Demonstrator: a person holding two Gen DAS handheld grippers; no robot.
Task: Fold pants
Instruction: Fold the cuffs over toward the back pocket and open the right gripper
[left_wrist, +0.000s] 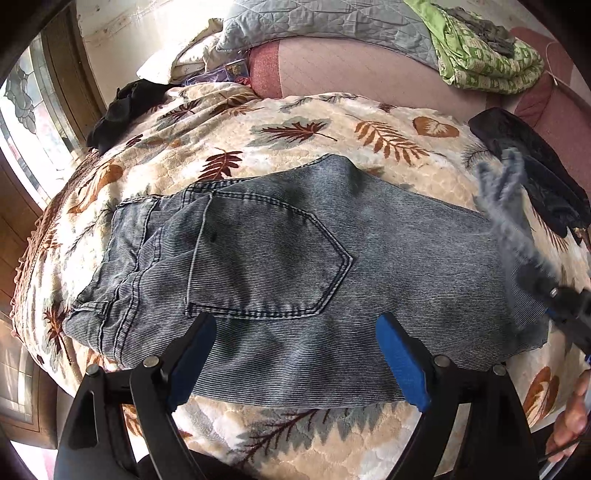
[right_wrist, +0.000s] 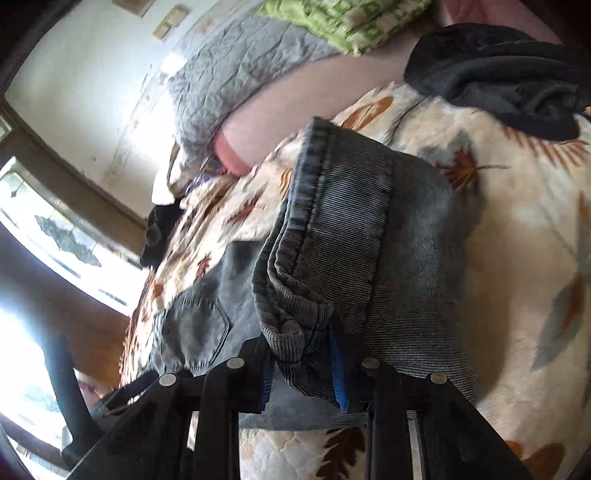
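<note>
Left gripper (left_wrist: 295, 363): bottom centre of the left wrist view, pitched steeply down over the near edge of the pants (left_wrist: 280, 280). Jaws spread wide, blue pads (left_wrist: 400, 363) apart with nothing between them; denim lies flat below and beyond.

Pants: grey-blue denim spread across mid-frame on the leaf-print blanket (left_wrist: 314, 122), waistband toward the left, back pocket (left_wrist: 266, 258) facing up. Toward the right edge of the left wrist view the leg end rises off the blanket in a blurred streak.

Right gripper (right_wrist: 301, 363): bottom centre of its own view, camera canted so that the bed runs diagonally. Jaws clenched on a bunched fold of the pants near the hem; the cloth sits squeezed between the fingers, and a blue pad (right_wrist: 338, 369) shows beside it. The lifted leg hangs forward from the grip toward upper centre, doubled above the flat part of the garment at lower left. Part of this gripper shows at the right edge of the left wrist view, with the person's hand (left_wrist: 570, 417) behind it at lower right.

Dark cloth (right_wrist: 498, 74) lies on the blanket, upper right in the right wrist view. Green patterned bedding (left_wrist: 480, 51) at the upper right of the left wrist view.
</note>
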